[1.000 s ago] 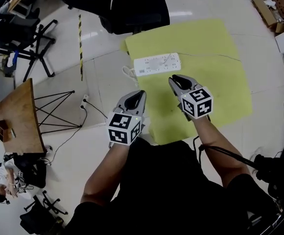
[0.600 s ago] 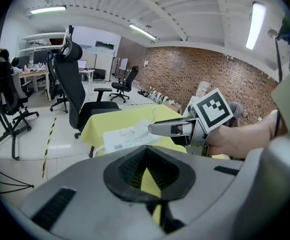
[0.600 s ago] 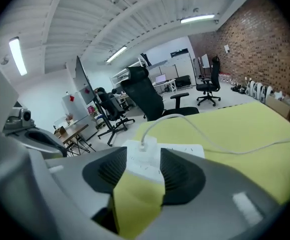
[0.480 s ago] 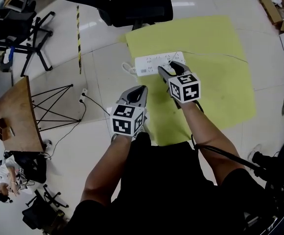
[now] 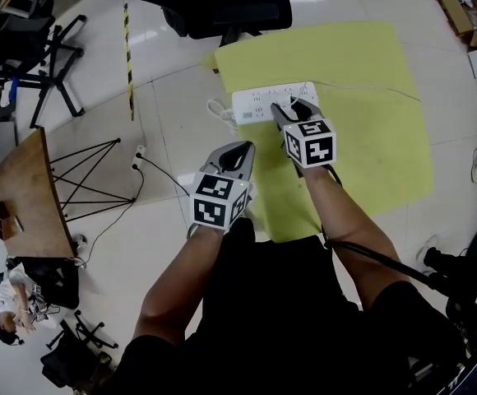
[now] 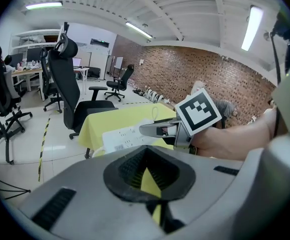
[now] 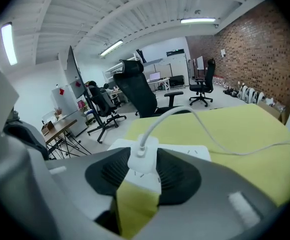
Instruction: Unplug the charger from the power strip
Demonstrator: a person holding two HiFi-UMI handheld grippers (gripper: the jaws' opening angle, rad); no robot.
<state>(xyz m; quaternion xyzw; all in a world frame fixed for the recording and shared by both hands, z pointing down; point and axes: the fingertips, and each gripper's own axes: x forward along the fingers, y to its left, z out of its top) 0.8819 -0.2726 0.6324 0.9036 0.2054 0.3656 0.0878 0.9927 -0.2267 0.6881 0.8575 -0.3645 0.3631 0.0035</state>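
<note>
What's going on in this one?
A person with a handheld gripper in each hand is working at a power strip. The right gripper has just been closing around the white charger, which sits between its pads and looks gripped. The charger is not yet pulled out of the white power strip on the yellow-covered table. The left gripper hangs short of the strip, jaws together, holding nothing.

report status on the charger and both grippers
Right gripper jaws just closing, now gripping the charger by its sides. Left gripper shut, empty, short of the power strip. Charger plugged in; nothing in the way.
</note>
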